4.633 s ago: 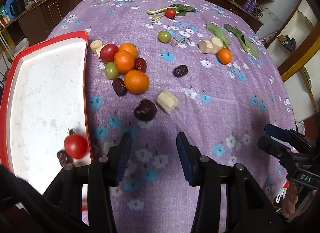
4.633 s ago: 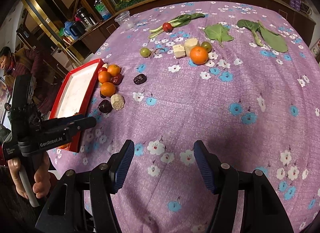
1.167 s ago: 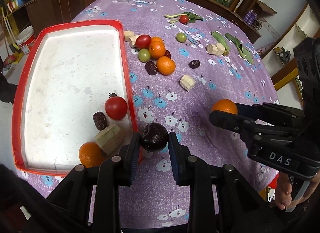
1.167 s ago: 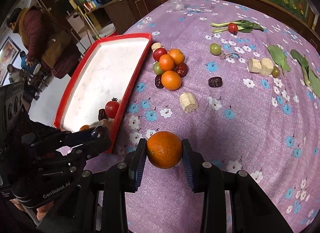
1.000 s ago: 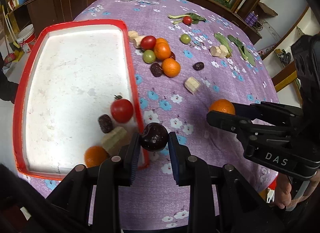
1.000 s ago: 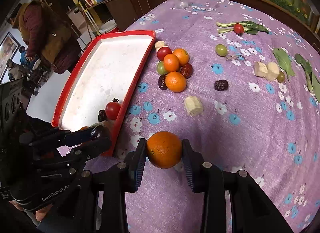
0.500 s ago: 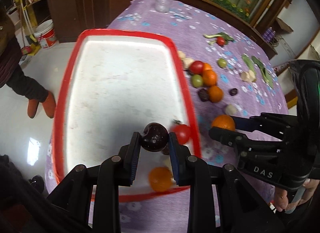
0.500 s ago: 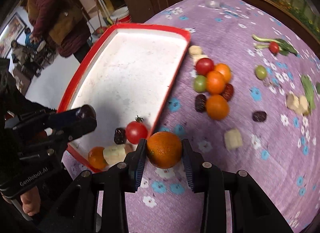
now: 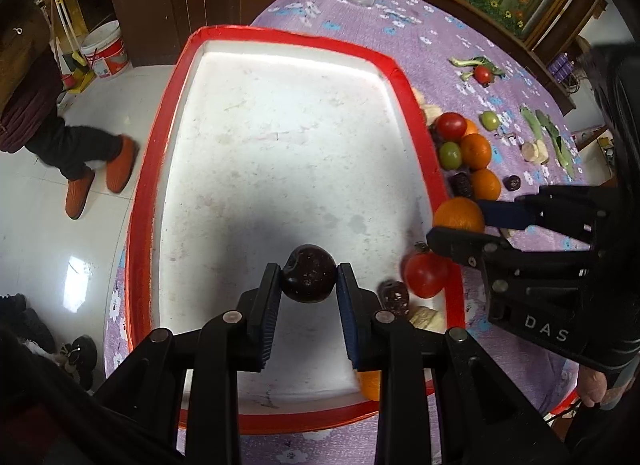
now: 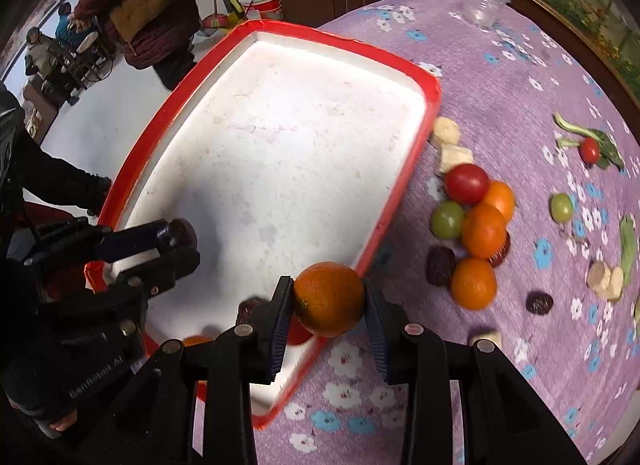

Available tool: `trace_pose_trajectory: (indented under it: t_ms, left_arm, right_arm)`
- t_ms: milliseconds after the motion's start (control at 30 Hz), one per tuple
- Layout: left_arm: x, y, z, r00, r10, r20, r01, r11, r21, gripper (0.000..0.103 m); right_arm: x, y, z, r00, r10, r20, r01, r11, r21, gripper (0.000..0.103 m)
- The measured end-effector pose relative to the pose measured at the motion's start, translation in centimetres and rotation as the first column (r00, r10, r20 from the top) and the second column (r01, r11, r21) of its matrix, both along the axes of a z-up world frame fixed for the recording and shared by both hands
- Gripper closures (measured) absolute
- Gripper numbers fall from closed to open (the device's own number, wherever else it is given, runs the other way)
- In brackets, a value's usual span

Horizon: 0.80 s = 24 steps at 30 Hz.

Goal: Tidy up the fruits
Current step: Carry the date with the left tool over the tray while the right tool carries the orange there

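Observation:
My left gripper (image 9: 307,285) is shut on a dark purple plum (image 9: 308,274) and hangs over the white floor of the red-rimmed tray (image 9: 280,137). My right gripper (image 10: 326,307) is shut on an orange (image 10: 328,299) just above the tray's right rim (image 10: 400,185). In the left wrist view the same orange (image 9: 458,215) shows at the right rim. A red tomato (image 9: 426,275), a dark date (image 9: 394,296), a pale chunk (image 9: 428,319) and a half-hidden orange (image 9: 370,385) lie in the tray's near right corner.
A pile of oranges (image 10: 482,231), a red tomato (image 10: 466,183), green fruit (image 10: 447,219) and dates (image 10: 440,259) lies on the purple flowered cloth right of the tray. Pale chunks, leaves and a clear cup (image 10: 484,5) lie farther out. A person (image 10: 136,5) stands beside the table.
Both grippers have swung left with their fruit. The left one went from the tray's near right corner to over its middle; the right one went from above the cloth to the tray's right rim.

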<state>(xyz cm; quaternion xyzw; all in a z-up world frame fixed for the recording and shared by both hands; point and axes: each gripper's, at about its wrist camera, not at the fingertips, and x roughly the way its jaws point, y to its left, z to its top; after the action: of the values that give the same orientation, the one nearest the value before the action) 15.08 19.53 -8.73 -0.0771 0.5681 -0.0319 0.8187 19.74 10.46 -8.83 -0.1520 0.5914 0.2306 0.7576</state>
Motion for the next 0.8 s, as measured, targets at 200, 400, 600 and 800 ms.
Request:
trace_pose_trajectory:
  t_ms: [200, 400, 600, 800]
  left_arm:
    - [0.5, -0.1, -0.5, 0.999, -0.011, -0.030, 0.012, 1.000, 0.013, 0.078]
    - [0.7, -0.4, -0.3, 0.999, -0.034, -0.042, 0.035, 0.999, 0.019, 0.078]
    - [0.4, -0.6, -0.7, 0.998, -0.036, -0.058, 0.037, 0.999, 0.025, 0.078]
    - [0.1, -0.9, -1.3, 0.997, -0.036, -0.074, 0.039, 0.999, 0.035, 0.078]
  right_arm:
    - [0.9, 1.3, -0.3, 1.000, 0.011, 0.001, -0.011, 1.000, -0.016, 0.068]
    - [2.6, 1.9, -0.4, 1.000, 0.006, 0.002, -0.006, 1.000, -0.016, 0.068]
    - [2.7, 2.3, -1.4, 1.000, 0.022, -0.019, -0.022, 1.000, -0.018, 0.068]
    - [2.2, 2.6, -2.8, 0.999, 0.041, -0.029, -0.042, 0.998, -0.042, 0.067]
